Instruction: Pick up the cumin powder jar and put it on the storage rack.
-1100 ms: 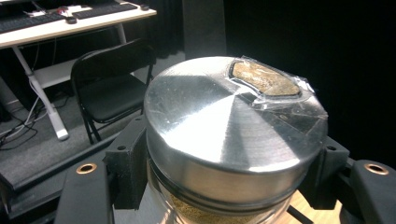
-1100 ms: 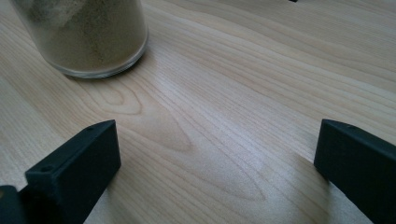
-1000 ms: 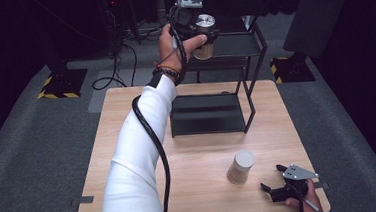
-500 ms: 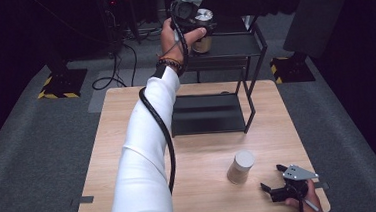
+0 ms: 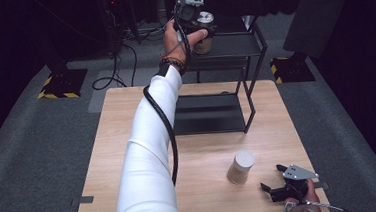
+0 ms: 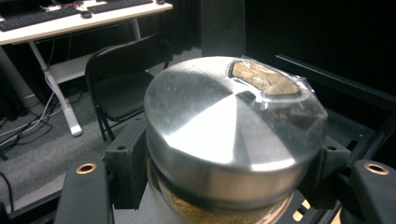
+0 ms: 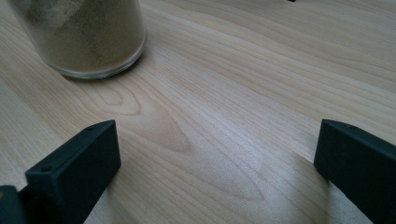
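Note:
A glass jar (image 5: 203, 41) of tan powder with a silver lid (image 6: 229, 126) is at the upper shelf (image 5: 232, 47) of a black rack. My left gripper (image 5: 192, 15) is shut on it, and its jaws press both sides just under the lid. I cannot tell whether the jar rests on the shelf. A second jar (image 5: 240, 166) of the same powder stands upright on the wooden table (image 5: 128, 140), front right. My right gripper (image 5: 277, 181) lies low on the table just right of that jar (image 7: 84, 32), open with bare wood between its jaws.
The rack's lower shelf (image 5: 206, 113) sits on the back half of the table, with thin black legs (image 5: 253, 89) at its right. A cable (image 5: 170, 137) trails along the white sleeve. Beyond the rack are a black chair (image 6: 126, 79) and a desk (image 6: 70, 18).
My left gripper has carried the jar slightly farther out and up at the rack's upper shelf. The right gripper and the table jar have stayed put.

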